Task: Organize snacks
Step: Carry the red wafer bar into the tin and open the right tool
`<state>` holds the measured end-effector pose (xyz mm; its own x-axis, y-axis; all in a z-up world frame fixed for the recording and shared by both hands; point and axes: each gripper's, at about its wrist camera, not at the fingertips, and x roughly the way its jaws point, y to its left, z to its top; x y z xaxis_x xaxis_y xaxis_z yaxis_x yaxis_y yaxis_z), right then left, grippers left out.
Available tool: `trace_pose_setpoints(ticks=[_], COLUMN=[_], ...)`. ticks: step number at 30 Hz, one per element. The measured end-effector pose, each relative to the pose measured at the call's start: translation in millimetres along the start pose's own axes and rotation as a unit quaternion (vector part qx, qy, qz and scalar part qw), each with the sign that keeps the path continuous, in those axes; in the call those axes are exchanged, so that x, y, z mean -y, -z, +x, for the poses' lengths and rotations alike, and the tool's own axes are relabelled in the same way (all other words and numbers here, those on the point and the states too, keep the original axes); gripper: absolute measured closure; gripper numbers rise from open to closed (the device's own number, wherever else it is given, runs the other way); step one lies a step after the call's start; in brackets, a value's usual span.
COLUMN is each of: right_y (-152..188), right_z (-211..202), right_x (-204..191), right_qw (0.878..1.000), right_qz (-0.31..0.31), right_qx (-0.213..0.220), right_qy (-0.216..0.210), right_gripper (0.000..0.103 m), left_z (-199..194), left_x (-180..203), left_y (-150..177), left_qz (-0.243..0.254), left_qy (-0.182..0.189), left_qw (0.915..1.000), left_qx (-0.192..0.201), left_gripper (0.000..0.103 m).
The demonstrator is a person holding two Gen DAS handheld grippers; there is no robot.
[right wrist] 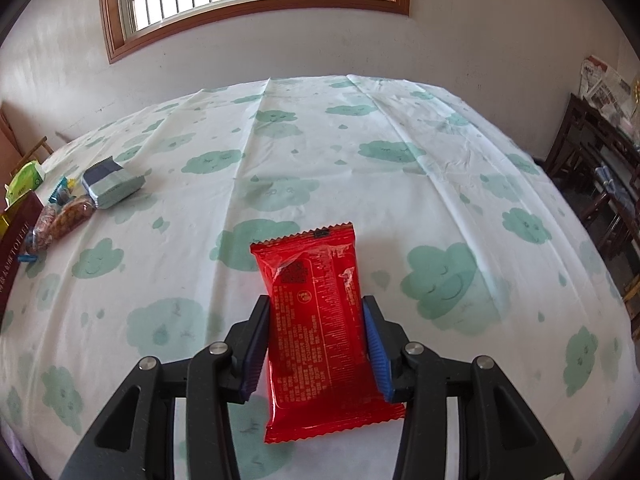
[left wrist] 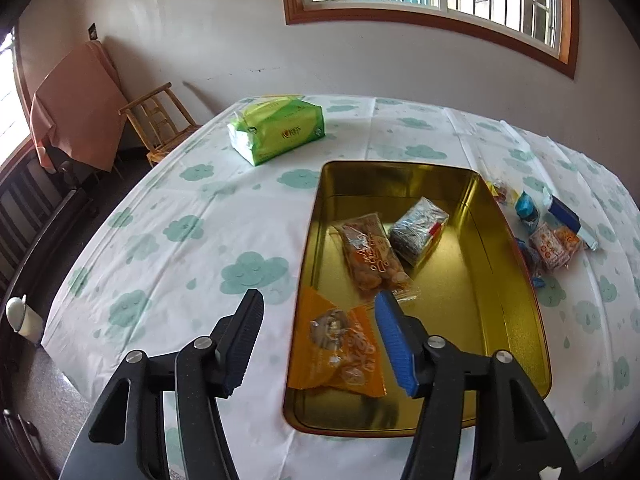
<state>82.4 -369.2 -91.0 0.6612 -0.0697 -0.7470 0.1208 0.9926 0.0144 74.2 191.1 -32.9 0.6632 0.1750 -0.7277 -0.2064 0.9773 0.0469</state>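
Observation:
In the left wrist view a gold tin [left wrist: 516, 264] lies open on the cloud-print tablecloth. It holds an orange packet [left wrist: 340, 352] at its near end, a clear packet of brown snacks [left wrist: 374, 256] and a silver packet [left wrist: 418, 234]. My left gripper [left wrist: 318, 297] hovers open over the tin's near left corner; the orange packet lies below its fingers, untouched. Several loose snacks [left wrist: 554, 246] sit right of the tin. In the right wrist view my right gripper [right wrist: 315, 304] is shut on a red packet [right wrist: 320, 320], with the pads pressing its long edges.
A green tissue pack [left wrist: 276, 130] lies beyond the tin. A wooden chair [left wrist: 160, 120] stands off the table's far left corner. The right wrist view has the loose snacks [right wrist: 72, 212], a grey-blue packet [right wrist: 112, 184] and the tin's dark red side [right wrist: 16, 248] at far left, and dark furniture [right wrist: 600, 168] at right.

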Motion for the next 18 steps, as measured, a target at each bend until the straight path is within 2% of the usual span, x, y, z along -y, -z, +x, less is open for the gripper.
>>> trace_pose_setpoints(ticks=[13,18], right_y=[-1.5,-13.3], right_z=[-11.4,-25.9], right_x=[-27.9,-59.2], right_qw=[0.996,0.993], right_qz=[0.052,0.045], right_qx=[-0.015,-0.009], right_qy=[-0.075,-0.112], right_gripper=[0.059,0.059], left_z=[-17.8,-20.7], left_x=[-18.7,-24.9], left_y=[9.4,13.5], left_qz=[-0.006,-0.013], left_qy=[0.001,0.005], left_qw=[0.9999,0.9999], left_qx=[0.008,0.007], left_gripper=[0.045,0.041])
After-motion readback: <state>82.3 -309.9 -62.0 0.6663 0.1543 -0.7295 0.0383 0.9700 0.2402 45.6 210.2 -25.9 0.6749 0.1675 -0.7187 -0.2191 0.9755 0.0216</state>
